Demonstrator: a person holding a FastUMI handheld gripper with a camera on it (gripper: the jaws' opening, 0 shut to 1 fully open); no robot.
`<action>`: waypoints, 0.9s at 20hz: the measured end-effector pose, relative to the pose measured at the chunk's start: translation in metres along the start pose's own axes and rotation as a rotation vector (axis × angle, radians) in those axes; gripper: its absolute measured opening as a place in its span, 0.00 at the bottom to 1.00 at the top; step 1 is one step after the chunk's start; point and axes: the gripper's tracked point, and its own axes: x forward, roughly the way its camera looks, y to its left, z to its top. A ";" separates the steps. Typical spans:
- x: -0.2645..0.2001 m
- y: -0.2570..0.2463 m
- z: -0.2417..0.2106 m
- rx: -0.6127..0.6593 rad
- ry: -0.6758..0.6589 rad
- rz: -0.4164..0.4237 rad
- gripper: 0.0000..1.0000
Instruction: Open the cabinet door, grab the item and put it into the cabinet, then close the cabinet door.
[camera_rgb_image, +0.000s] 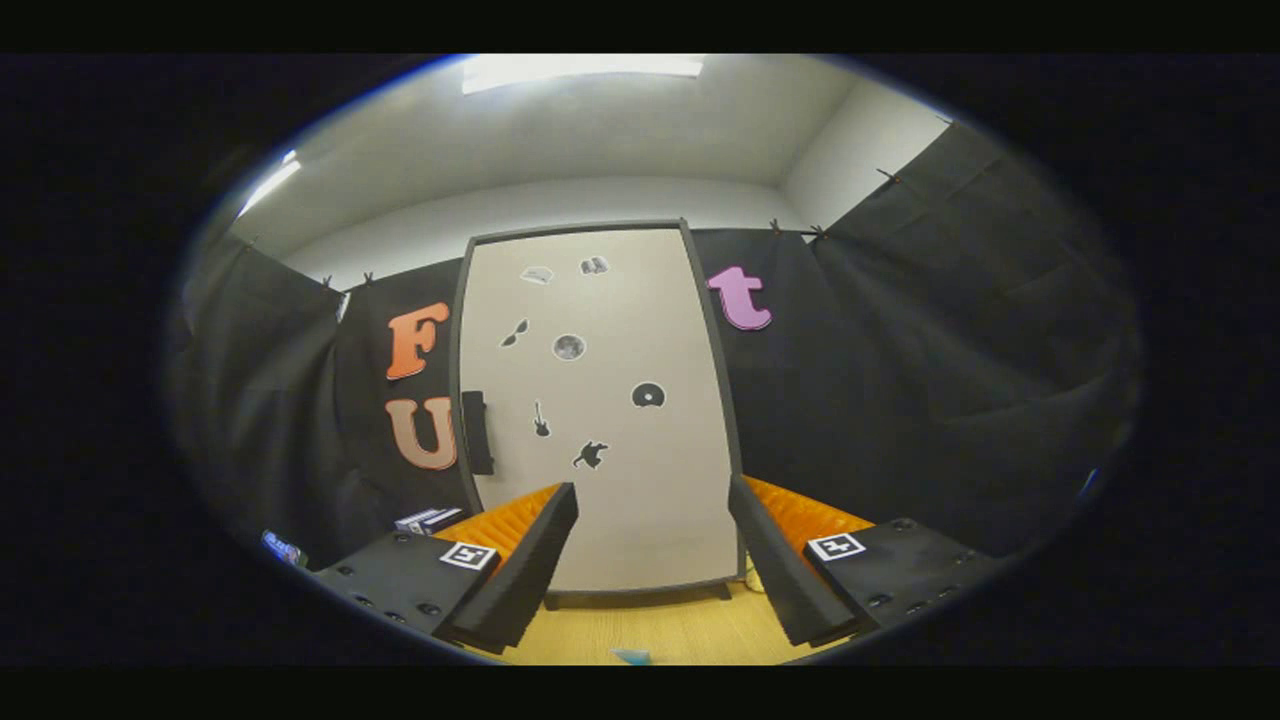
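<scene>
A wooden tabletop (680, 630) ran to a tall pale cabinet door (600, 420), closed, standing beyond the gripper (652, 545), whose jaws gaped wide and empty. The stiff door looked light; its dark handle (477, 432) seemed the hold.

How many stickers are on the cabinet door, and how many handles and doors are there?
Small dark stickers on the door: 7
Dark upright handle at the door's edge: 1
Tall pale shut cabinet door, beyond the open gripper: 1
Total: 9
</scene>
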 end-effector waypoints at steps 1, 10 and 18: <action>0.000 0.002 0.001 0.002 0.001 0.007 0.97; 0.052 0.078 0.027 0.013 -0.032 0.139 0.97; 0.170 0.199 -0.006 -0.030 0.050 0.241 0.98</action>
